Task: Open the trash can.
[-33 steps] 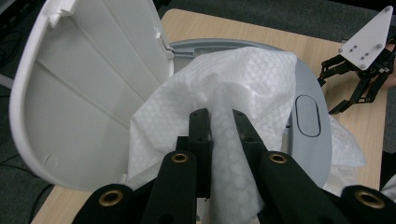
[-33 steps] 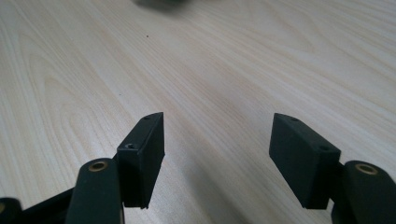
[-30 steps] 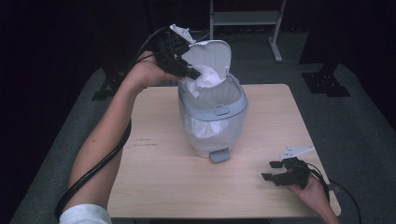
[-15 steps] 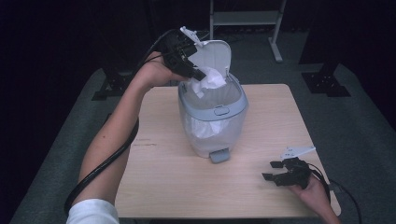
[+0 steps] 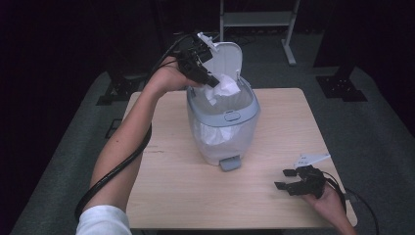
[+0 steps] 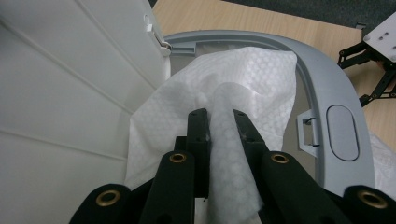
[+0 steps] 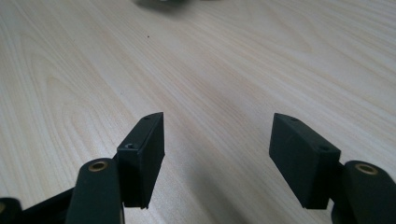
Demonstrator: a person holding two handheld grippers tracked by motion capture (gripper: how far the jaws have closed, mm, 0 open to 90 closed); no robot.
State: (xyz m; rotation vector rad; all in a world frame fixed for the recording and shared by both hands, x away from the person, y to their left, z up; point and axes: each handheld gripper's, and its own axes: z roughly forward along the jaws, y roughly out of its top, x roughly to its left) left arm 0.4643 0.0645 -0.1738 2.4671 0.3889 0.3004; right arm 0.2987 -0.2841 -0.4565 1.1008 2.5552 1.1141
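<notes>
Paper towel (image 6: pixel 243 88) is pinched in the closed left gripper (image 6: pixel 220 114), at the mouth of the grey bin (image 5: pixel 222 128), beside the raised lid (image 5: pixel 226 55). Right gripper (image 7: pixel 217 147) is parked wide open, empty, on the table (image 5: pixel 274 122). Risk noted: towel may be snagged on the rim, or torn if dragged.

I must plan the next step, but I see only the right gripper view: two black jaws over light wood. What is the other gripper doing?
Observer: The left gripper is shut on a white embossed paper towel at the mouth of a grey plastic bin.
Operator: Is the bin's lid open?
Observer: Yes, the white hinged lid stands upright behind the opening.
Operator: Where is my gripper from the bin?
Observer: The right gripper rests open near the wooden table edge closest to the person, apart from the bin.
</notes>
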